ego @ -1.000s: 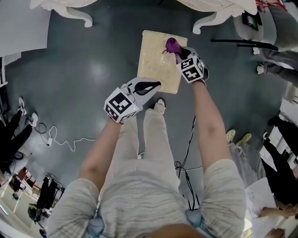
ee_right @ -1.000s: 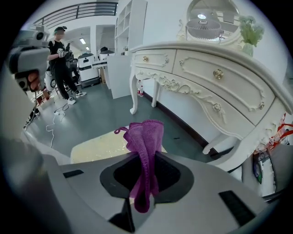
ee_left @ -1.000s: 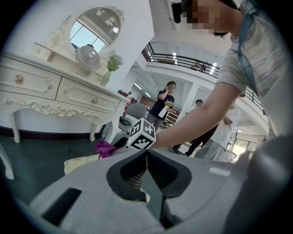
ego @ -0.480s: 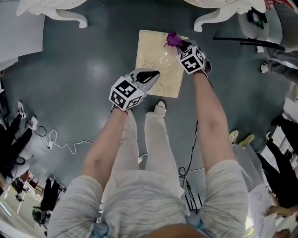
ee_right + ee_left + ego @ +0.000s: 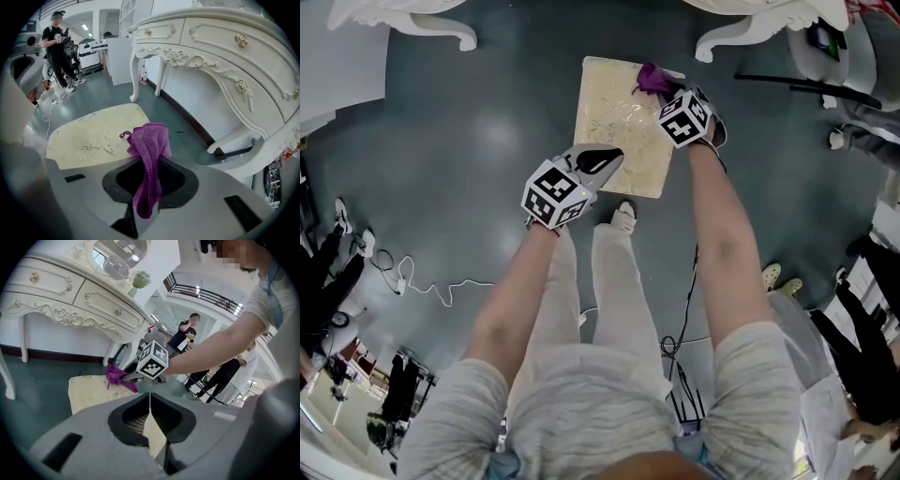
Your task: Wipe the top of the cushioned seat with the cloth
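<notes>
The cushioned seat (image 5: 619, 122) is a cream rectangle with a shiny patterned top, standing on the dark floor ahead of me. My right gripper (image 5: 666, 91) is shut on a purple cloth (image 5: 652, 79), which hangs over the seat's far right corner. The right gripper view shows the cloth (image 5: 149, 154) pinched between the jaws, with the seat (image 5: 93, 136) to its left. My left gripper (image 5: 605, 161) is shut with nothing in it, over the seat's near left edge. From the left gripper view the seat (image 5: 91, 392) lies beyond its closed jaws.
A white ornate dressing table (image 5: 225, 51) stands just past the seat; its legs (image 5: 441, 33) show at the top of the head view. A black cable (image 5: 680, 309) and a white cord (image 5: 422, 281) lie on the floor. People (image 5: 58, 42) stand around the room.
My right gripper has carried the cloth from the seat's upper middle out to its far right corner. The left gripper has crept slightly forward along the near edge.
</notes>
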`<state>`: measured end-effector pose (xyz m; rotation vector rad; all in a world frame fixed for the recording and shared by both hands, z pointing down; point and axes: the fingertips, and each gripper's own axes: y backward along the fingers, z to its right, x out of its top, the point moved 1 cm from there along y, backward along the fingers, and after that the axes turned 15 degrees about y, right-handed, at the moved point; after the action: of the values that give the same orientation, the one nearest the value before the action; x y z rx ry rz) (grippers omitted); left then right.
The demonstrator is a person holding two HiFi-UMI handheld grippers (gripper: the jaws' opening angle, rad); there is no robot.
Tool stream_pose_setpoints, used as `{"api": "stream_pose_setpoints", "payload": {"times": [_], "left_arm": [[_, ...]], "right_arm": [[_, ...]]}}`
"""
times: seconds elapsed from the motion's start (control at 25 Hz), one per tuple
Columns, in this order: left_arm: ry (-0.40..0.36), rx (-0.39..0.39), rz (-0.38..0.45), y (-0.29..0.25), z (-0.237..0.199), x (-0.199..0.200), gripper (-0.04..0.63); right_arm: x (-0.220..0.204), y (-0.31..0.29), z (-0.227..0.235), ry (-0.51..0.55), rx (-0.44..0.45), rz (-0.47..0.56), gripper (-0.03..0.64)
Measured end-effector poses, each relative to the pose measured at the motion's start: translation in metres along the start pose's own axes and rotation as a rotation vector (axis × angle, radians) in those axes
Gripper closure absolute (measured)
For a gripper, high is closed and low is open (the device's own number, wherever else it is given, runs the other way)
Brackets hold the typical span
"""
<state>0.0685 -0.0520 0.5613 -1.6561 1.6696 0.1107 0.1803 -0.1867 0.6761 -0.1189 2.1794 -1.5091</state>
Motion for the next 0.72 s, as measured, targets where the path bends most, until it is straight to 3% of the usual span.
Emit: {"api": "stream_pose_setpoints", "payload": {"times": [0.72], "left_arm": [[-0.011, 0.004, -0.013, 0.016, 0.009, -0.017, 0.58]], "right_arm": [[-0.007, 0.023, -0.075, 0.032, 0.078, 0.034, 0.545]]}}
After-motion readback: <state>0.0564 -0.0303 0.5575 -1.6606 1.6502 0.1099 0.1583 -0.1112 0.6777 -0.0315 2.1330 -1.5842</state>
